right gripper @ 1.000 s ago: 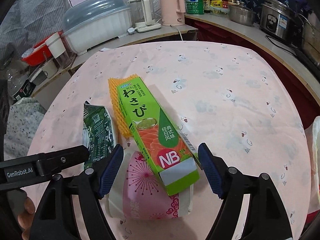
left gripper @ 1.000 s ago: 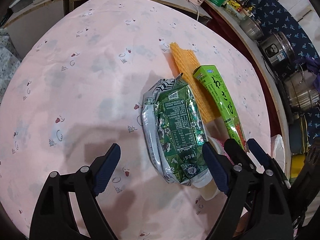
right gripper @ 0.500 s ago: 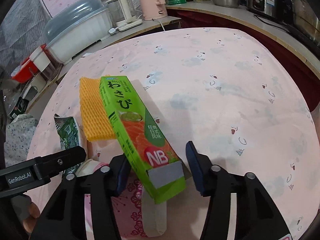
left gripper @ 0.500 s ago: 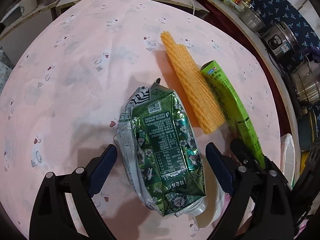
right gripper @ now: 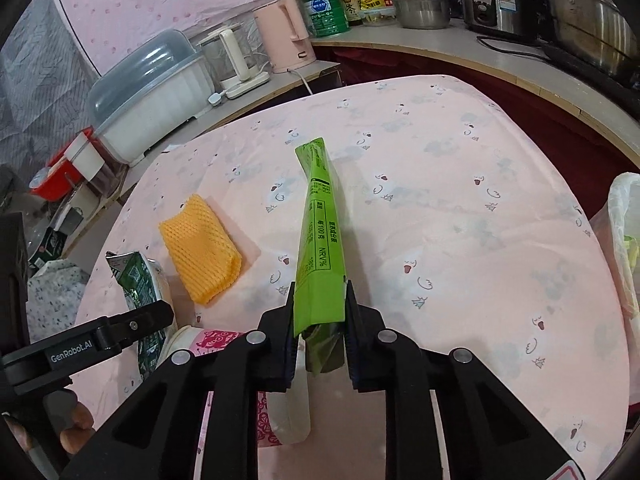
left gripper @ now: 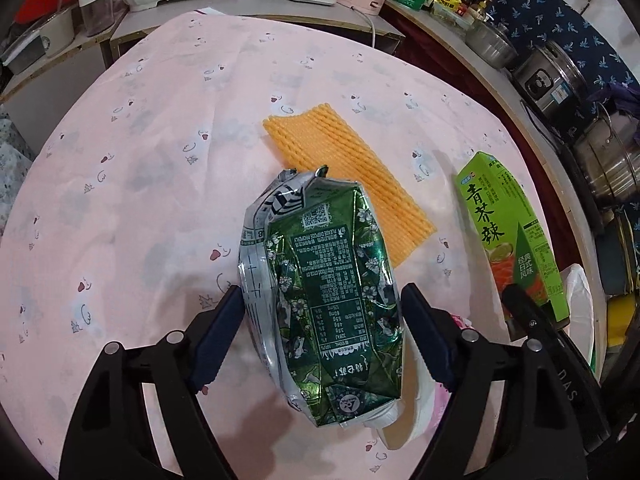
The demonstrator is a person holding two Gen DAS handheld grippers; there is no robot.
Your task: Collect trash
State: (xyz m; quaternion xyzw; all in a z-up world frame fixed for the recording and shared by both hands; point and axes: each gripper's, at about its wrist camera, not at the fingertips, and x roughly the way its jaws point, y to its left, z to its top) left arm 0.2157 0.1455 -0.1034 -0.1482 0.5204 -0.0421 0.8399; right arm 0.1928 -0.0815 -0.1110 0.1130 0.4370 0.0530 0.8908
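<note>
Jaws of the right gripper (right gripper: 319,320) are seen closing on the near end of the green wasabi box (right gripper: 320,240), with the blue pads pressed against both of its narrow sides; the box is held clear of the table and points away from the camera. Just beneath that grip, a pink-patterned paper cup (right gripper: 224,344) lies on its side on the pink tablecloth (right gripper: 460,208).

The left gripper (left gripper: 322,332) is held over the crushed green carton (left gripper: 328,292), which lies between its two fingers. Its jaws are closing, and the left pad appears to touch the carton's silver edge, while a narrow gap is seen at the right pad; no firm grip can be told. The carton rests partly on the cup's rim.

Beyond the carton, an orange foam net sleeve (left gripper: 344,168) lies flat on the cloth, its near corner covered by the carton's torn top. To the right of it, the wasabi box is seen again from the left wrist view, raised above the cloth.

A white plastic bag (right gripper: 624,240) is seen at the table's right edge. Farther off, a pink kettle (right gripper: 286,38) and steel pots (right gripper: 424,10) stand on the counter.
</note>
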